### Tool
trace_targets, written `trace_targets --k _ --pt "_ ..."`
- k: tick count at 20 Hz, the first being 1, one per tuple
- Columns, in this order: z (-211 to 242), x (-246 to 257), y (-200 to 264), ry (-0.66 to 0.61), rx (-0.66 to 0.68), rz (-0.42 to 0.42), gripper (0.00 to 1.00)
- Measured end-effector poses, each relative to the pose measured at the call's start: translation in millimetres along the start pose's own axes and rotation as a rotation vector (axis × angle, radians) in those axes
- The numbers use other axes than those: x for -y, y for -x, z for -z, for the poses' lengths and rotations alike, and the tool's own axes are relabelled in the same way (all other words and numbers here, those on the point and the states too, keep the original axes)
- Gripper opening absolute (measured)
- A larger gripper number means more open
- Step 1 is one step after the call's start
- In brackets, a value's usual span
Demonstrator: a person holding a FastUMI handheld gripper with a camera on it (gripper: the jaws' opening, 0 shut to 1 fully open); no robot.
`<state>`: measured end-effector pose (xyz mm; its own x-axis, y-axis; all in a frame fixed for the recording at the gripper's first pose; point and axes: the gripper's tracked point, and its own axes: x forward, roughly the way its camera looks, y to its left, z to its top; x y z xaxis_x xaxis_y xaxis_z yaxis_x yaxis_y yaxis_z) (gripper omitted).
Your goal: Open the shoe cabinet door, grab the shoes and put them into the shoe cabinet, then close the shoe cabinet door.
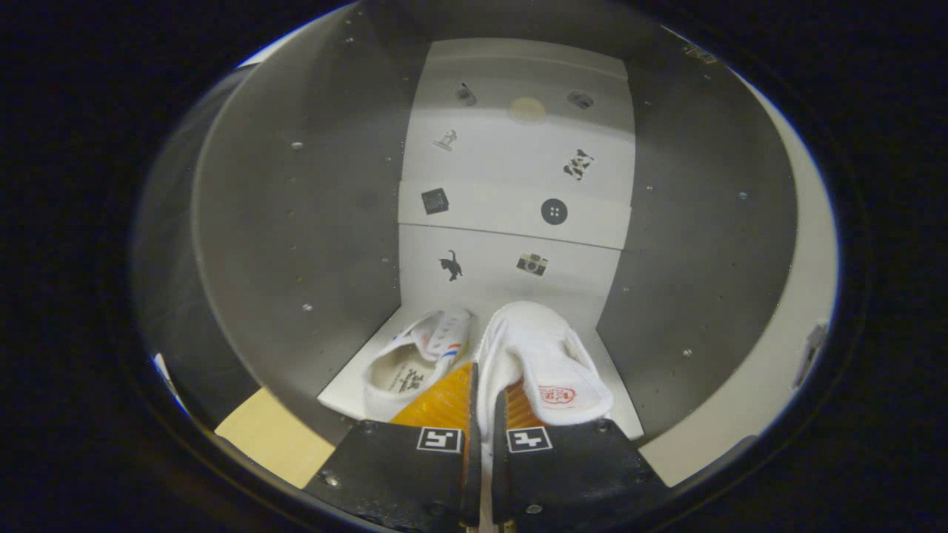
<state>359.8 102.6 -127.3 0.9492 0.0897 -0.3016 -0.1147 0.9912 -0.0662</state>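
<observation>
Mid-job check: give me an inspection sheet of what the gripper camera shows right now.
Surface: white cabinet floor, both shoes on it.
Job's things: left shoe lying free; right shoe beside it, its side wall between the fingers.
Clutter: small stickers on the back panel.
Grippers: gripper shut on the right shoe, inside the cabinet.
Cables: nothing seen.
Surroundings: grey cabinet side walls; shelf ledge across the back.

Dim cabinet interior, brighter back panel, shadowed side walls, strong fisheye bending at edges, focus fairly sharp
</observation>
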Motion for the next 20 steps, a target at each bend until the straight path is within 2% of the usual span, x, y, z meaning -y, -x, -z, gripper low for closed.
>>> trace_targets --k 4,10,16,20 --pt "-5 12 -52 -0.003 -0.047 0.002 0.09" --pt "0 13 -101 0.018 -0.126 -0.003 0.09" --pt "14 12 -114 -0.027 -0.195 -0.011 0.10" --pt "14 16 -111 -0.062 -0.186 -0.003 0.17"
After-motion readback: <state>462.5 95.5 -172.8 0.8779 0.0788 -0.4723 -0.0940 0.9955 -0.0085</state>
